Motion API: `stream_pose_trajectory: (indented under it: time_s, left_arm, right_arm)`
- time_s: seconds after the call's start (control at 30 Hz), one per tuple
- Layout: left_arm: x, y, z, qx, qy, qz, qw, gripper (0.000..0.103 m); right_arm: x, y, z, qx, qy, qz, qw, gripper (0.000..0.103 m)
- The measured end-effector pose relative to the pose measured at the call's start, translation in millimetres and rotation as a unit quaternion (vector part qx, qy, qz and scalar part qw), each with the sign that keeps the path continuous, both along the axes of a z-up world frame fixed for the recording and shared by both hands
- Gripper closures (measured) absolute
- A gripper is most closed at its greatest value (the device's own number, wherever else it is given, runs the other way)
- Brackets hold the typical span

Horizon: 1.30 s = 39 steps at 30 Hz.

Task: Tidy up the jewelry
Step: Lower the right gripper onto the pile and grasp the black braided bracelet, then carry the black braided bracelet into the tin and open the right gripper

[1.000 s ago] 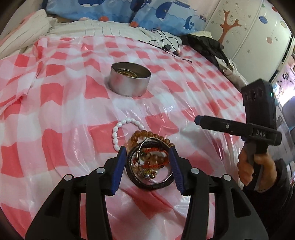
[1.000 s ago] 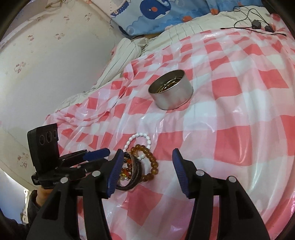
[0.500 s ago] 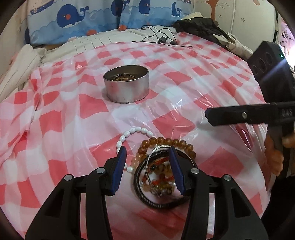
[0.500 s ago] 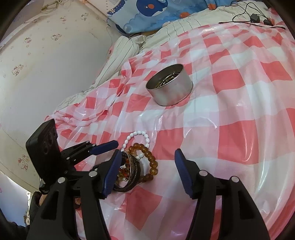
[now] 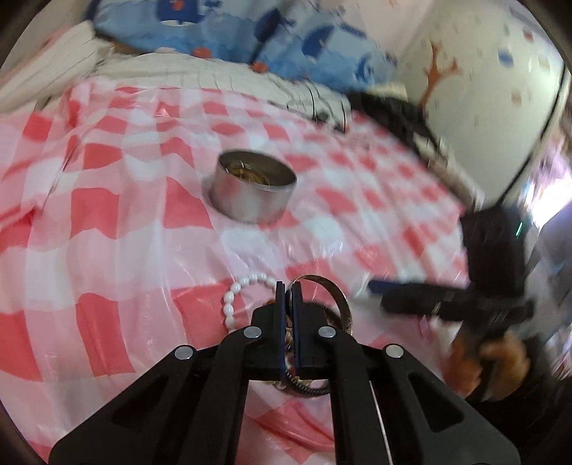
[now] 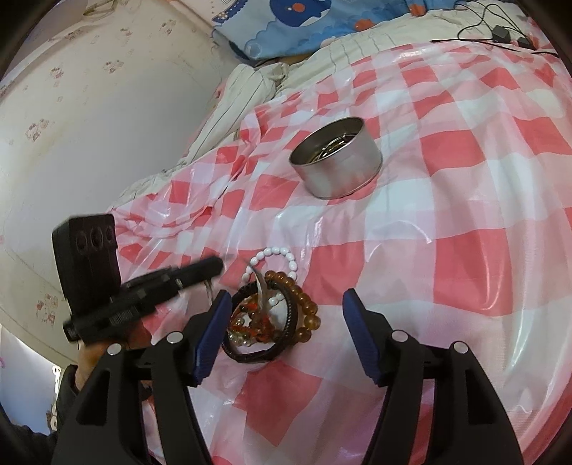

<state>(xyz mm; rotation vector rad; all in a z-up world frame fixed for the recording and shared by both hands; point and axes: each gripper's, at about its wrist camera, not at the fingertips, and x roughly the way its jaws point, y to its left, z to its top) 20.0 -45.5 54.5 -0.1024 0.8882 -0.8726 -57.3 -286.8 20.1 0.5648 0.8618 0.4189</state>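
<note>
So the biggest thing in view is the bed, covered with a shiny red-and-white checked plastic sheet (image 6: 464, 272), with whale-print pillows (image 6: 304, 21) at the far end and a rumpled striped blanket (image 6: 250, 93) along the wall side. A black cable with a small adapter (image 6: 500, 34) lies on the far edge of the bed.

Out on the sheet stands a round metal tin (image 6: 336, 161), open on top, with a bit of jewelry already inside, well apart from the pile.

Nearer the cameras is the bracelet pile: a black cord bangle (image 6: 289, 318), an amber bead bracelet (image 6: 307, 311) touching it, a white bead bracelet (image 6: 282, 257) on the far side and some small orange and pale beads tangled in the middle.

Left gripper (image 5: 289, 286) has its fingers squeezed together on a thin silver bangle (image 5: 338, 293), pinching its rim so the ring stands tilted up over the pile. The left wrist view is pretty motion-blurred. From the right wrist view that gripper (image 6: 214, 266) reaches in from the left side, and the bangle (image 6: 262, 286) shows as a pale streak.

Right gripper (image 6: 286, 336) has been widening its fingers just now; they sit spread apart with the pile between them, not pressing on anything. A hand (image 5: 497, 361) holds its handle.
</note>
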Motion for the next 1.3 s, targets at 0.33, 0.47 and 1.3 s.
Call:
stream_pose_trajectory:
  time_s: [0.33, 0.47, 1.3]
  left_arm:
    - [14.8, 33.3, 6.9, -0.071, 0.022, 0.080, 0.9941, 0.100]
    - [16.4, 39.1, 9.8, -0.081, 0.021, 0.090, 0.9925, 0.100]
    - [9.9, 24.9, 16.3, -0.070, 0.002, 0.062, 0.9956, 0.099]
  right_arm:
    - [-0.4, 34.1, -0.2, -0.075, -0.017, 0.034, 0.996, 0.040]
    - [5.8, 40.3, -2.3, -0.116, -0.025, 0.026, 0.993, 0.047]
    - [1.9, 17.1, 23.7, -0.078, -0.074, -0.015, 0.994, 0.093]
